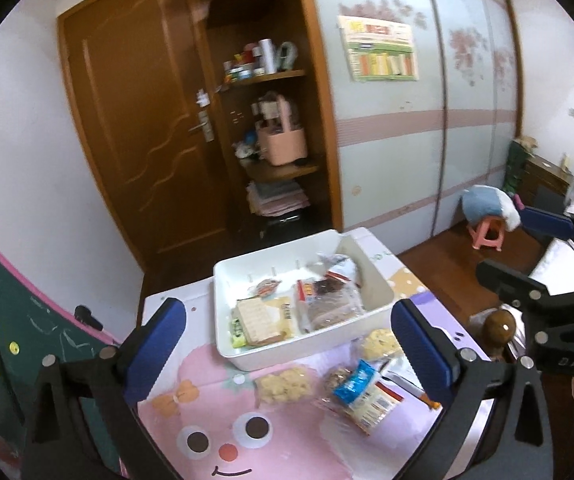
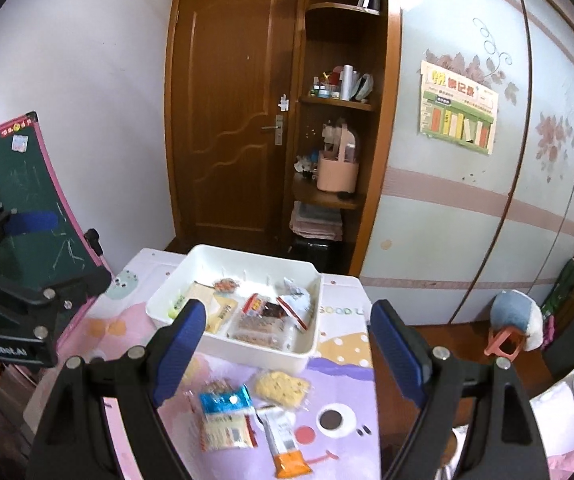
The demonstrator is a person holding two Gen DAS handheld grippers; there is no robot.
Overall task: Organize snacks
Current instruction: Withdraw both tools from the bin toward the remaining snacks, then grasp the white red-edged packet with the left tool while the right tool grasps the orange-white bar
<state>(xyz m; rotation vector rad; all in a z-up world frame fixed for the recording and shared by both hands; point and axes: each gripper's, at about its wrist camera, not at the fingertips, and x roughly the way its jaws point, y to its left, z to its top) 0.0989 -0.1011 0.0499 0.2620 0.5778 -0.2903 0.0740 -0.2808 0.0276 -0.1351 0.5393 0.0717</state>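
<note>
We read "GOOD" on the mat (image 2: 343, 312); white bin (image 2: 303, 356) holds wrapped snacks (image 2: 263, 320); left gripper (image 1: 287, 340) and right gripper (image 2: 287, 344) both spread, empty

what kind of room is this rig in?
Likely a home bedroom, maybe a child's: sliding floral wardrobe, chalkboard easel, cartoon-print table holding the snack bin.

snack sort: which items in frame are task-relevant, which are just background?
Relevant:
white bin, partly filled
blue-topped packet
yellow cracker bag
orange-ended bar
second cracker bag
left gripper, right gripper, both open

Background:
chalkboard
pink caddy
pink stool
</note>
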